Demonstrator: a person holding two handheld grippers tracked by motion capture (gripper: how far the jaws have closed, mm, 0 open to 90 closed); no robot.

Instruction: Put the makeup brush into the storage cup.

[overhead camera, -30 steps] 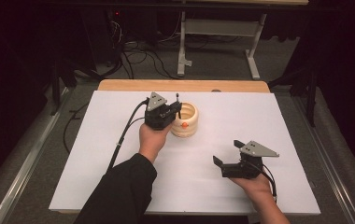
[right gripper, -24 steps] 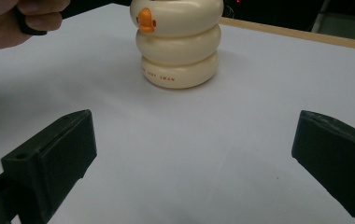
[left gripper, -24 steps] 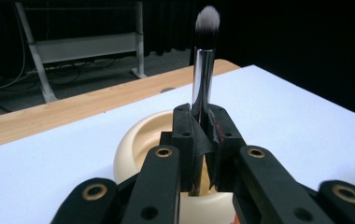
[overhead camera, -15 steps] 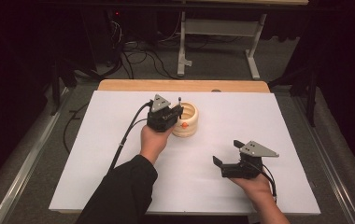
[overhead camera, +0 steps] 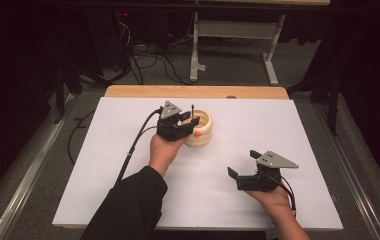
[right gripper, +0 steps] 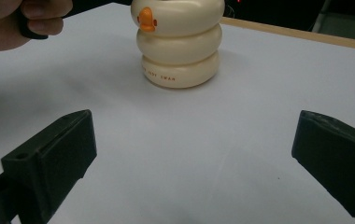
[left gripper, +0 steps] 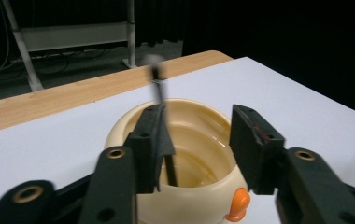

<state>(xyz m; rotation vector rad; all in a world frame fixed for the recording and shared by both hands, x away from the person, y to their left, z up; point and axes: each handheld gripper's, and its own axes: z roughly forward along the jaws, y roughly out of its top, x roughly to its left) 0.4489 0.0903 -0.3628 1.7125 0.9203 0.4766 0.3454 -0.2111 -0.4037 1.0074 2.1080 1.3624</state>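
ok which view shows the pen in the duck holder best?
The left gripper view: the thin black pen stands close up in the cream duck holder, beside one jaw of the open left gripper. The high view shows its small tip above the rim. The right gripper view shows the holder's outside.

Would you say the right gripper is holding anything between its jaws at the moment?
No, the right gripper has its jaws wide apart over the bare white table, short of the cream holder.

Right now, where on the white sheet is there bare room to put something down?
Bare sheet lies left of the left gripper, and between the cream duck-shaped holder and the right gripper. It is crowded at the holder, where a thin black pen stands by the left fingers.
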